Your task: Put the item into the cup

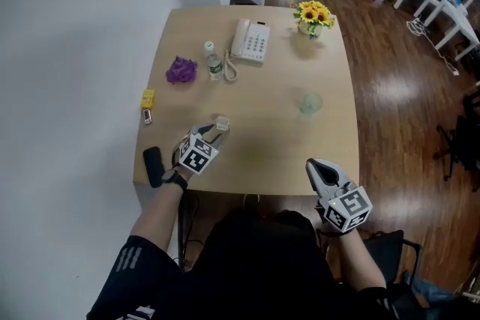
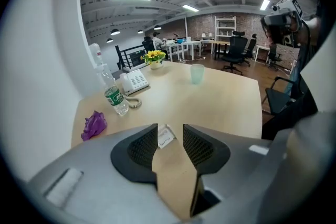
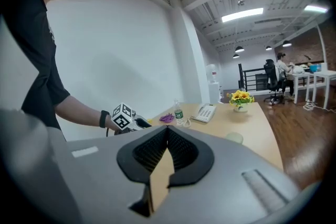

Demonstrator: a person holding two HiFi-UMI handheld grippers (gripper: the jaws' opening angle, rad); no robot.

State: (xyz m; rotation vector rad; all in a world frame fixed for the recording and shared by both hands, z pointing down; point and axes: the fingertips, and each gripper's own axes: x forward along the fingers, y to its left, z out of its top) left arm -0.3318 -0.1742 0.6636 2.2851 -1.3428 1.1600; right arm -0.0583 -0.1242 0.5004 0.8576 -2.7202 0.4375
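A small white item lies on the wooden table toward its front left. My left gripper is right behind it, tilted down, jaws open. In the left gripper view the item shows in the gap just past the tips of that gripper, and the pads do not press on it. The clear greenish cup stands upright at the right middle of the table, also seen as a cup far ahead and as a cup low on the right. My right gripper hovers at the front right edge, shut and empty.
At the back stand a white telephone, a water bottle, a purple crumpled thing and a pot of sunflowers. A yellow object and a black object lie by the left edge. Office chairs and desks stand beyond.
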